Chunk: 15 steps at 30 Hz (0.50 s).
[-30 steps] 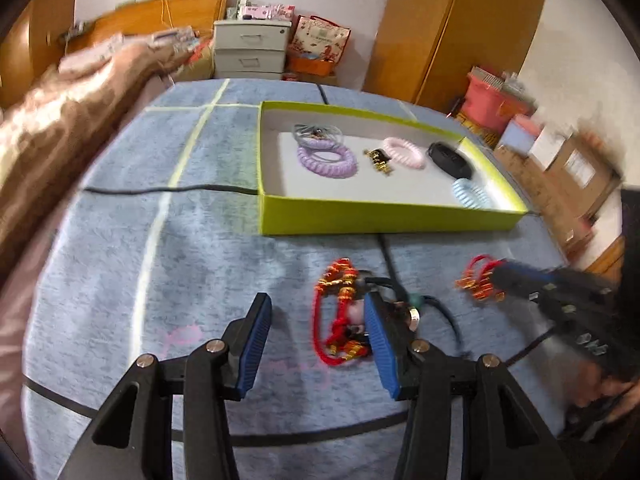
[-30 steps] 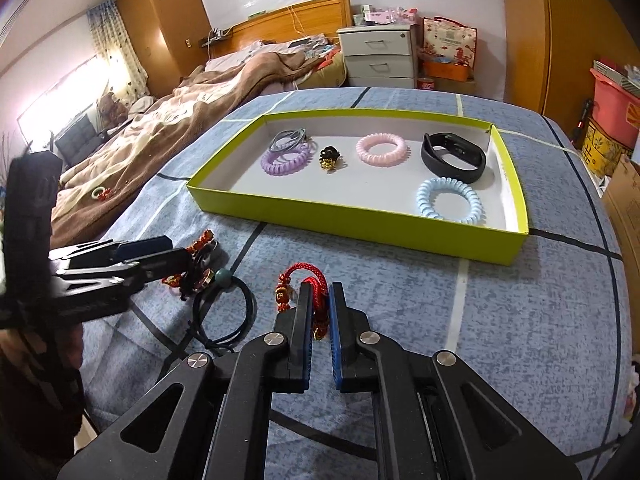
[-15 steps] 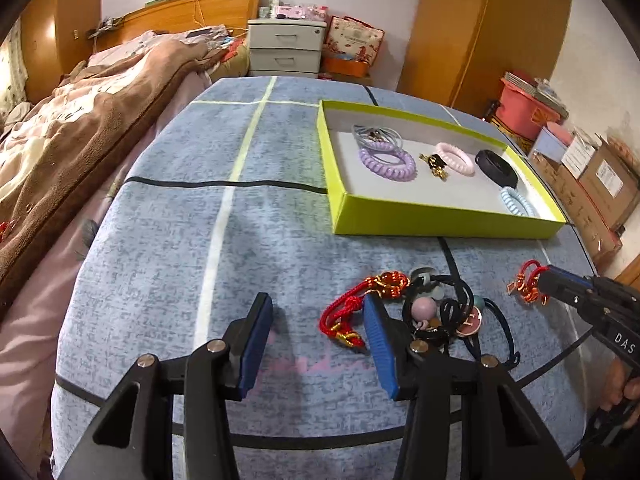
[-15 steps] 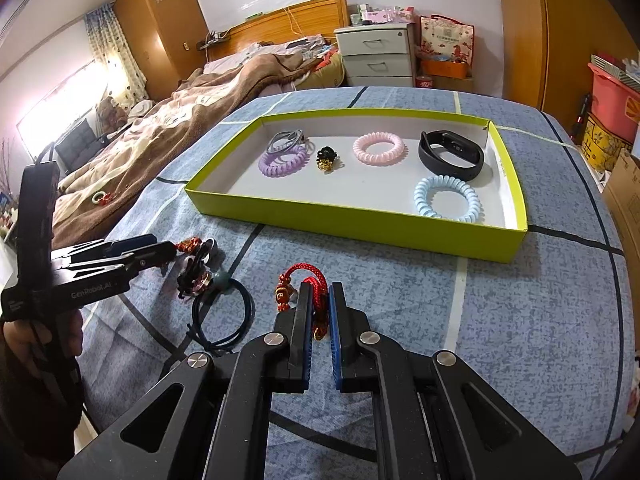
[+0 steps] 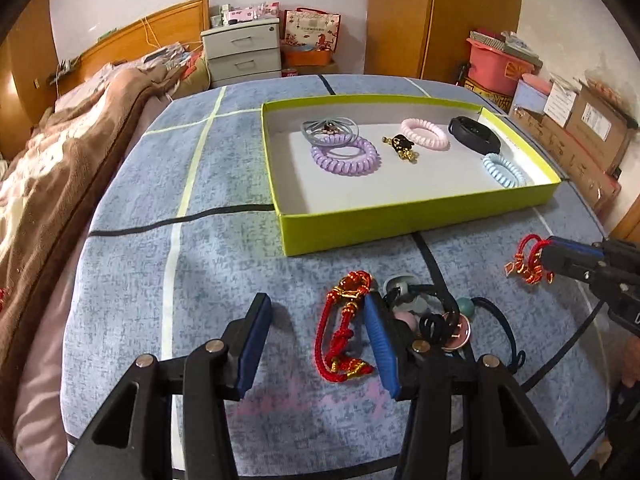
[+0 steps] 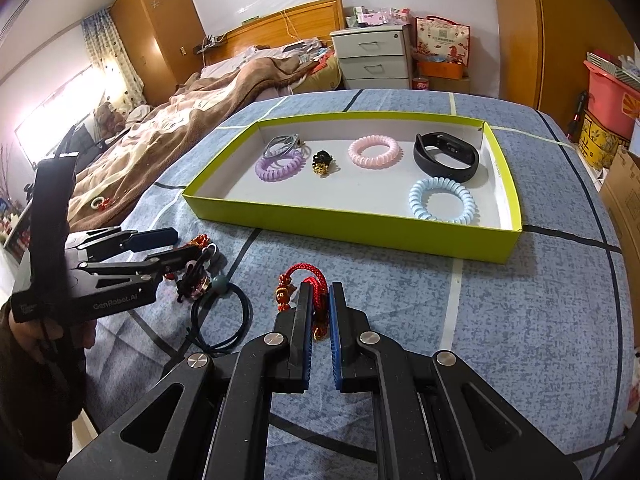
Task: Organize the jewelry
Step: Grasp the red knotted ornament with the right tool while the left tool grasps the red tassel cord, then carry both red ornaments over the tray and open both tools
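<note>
Right gripper (image 6: 320, 300) was clenched on a red cord bracelet (image 6: 310, 280), lower centre of its own frame; the cord loop and gold beads stuck out past the tips. In the left wrist view that same bracelet showed at the right edge, mid-height.

Left gripper (image 5: 316, 316) was released, jaws wide, nothing pinched. A second red cord bracelet with gold beads (image 5: 342, 328) lay on the blue checked bedspread (image 5: 200, 280) between the pads, nearer the right-hand pad; contact unclear. Just right of it sat a tangle of black hair ties and bead charms (image 5: 436, 320).

Green tray (image 6: 340, 222) sat in the upper centre of both frames, holding a purple coil tie (image 6: 278, 166) with grey elastic loops (image 6: 282, 144) resting on its far edge, a black-and-gold charm (image 6: 322, 162), a pink coil tie (image 6: 374, 152), a black wristband (image 6: 446, 156) and a light blue coil tie (image 6: 442, 200). A hand (image 6: 28, 332) gripped the left tool at lower left.
</note>
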Available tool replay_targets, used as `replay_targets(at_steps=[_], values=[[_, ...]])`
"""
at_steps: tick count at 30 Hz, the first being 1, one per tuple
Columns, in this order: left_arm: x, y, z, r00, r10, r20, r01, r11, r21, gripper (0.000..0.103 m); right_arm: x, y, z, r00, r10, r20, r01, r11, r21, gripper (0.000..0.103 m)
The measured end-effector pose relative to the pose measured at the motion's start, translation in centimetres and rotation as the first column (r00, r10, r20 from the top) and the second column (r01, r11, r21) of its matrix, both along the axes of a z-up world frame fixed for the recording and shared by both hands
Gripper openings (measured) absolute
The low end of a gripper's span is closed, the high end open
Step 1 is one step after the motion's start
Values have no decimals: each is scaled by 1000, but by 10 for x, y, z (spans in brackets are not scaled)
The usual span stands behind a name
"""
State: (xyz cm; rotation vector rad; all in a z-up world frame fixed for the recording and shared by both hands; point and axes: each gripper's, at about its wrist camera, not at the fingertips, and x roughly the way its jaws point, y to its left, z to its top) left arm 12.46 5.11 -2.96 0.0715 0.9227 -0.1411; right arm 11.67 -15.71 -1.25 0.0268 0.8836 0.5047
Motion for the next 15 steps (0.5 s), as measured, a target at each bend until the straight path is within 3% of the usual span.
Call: replay_targets(at_steps=[3,5,11,15], values=[[-2,1,0,1000,-8,8,8,1000,-17,43,-1,-2,1,1000,-6,3,6,1000,5,8],[-3,1,1,1000,-11,8,11,1000,-18,27,-1,-2,2,1000,-7,3,7,1000,4,8],[-4,0,1,1000,-20,6,20,999,-30,14,-2,-2,3,1000,-8,3,8,1000,3,8],[-4,3,2,1000,-7,9,8,999,-44,11,-1,-3,5,1000,-14,4,14,1000,6,8]])
